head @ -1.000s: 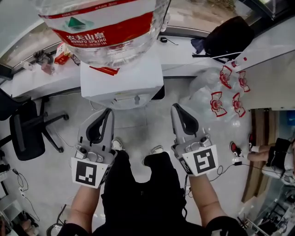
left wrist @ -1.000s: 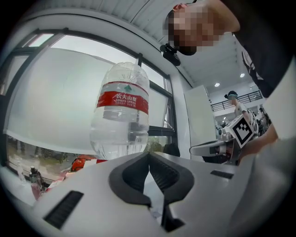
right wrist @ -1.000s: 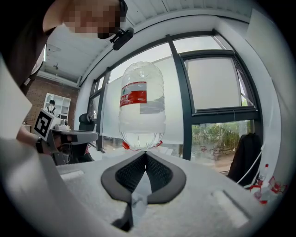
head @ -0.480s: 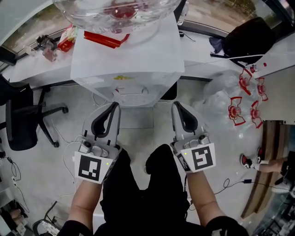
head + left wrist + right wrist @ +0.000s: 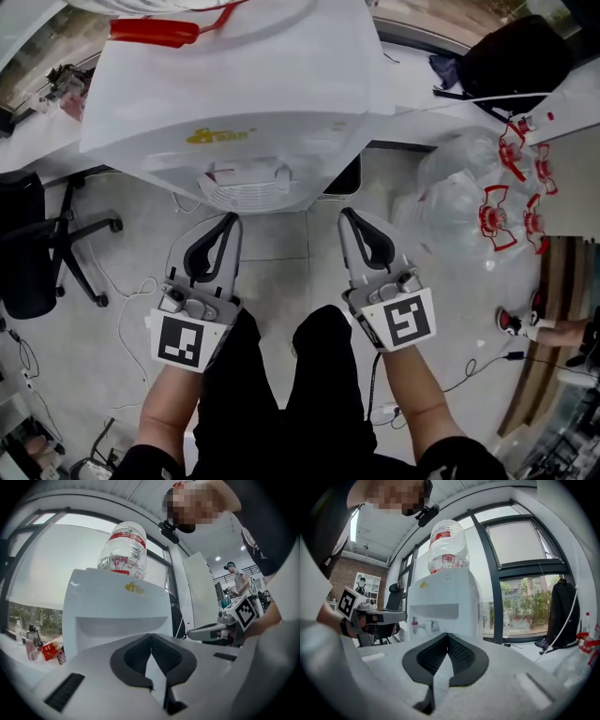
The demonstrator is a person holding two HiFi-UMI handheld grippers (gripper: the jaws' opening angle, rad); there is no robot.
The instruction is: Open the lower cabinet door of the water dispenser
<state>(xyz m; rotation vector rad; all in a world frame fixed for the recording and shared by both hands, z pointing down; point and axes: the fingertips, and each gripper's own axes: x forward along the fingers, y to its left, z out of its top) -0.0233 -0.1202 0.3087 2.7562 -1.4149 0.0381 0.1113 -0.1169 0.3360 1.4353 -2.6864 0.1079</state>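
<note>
Left claw [image 5: 229, 221] lowered; dispenser [image 5: 244, 112] ahead.

- The left gripper [image 5: 230, 218] was held out in front of the body, pointing about level. Its two jaws were closed tip to tip with nothing between them.
- The right gripper [image 5: 347, 214] was held parallel to it with a clear gap between the two. Its jaws were likewise pressed together and empty.
- The left marker cube [image 5: 181, 343] and the right marker cube [image 5: 405, 322] sat at the rear of the grippers, facing up.
- The bare left forearm [image 5: 167, 422] and right forearm [image 5: 417, 412] reached forward, one on each side.
</note>
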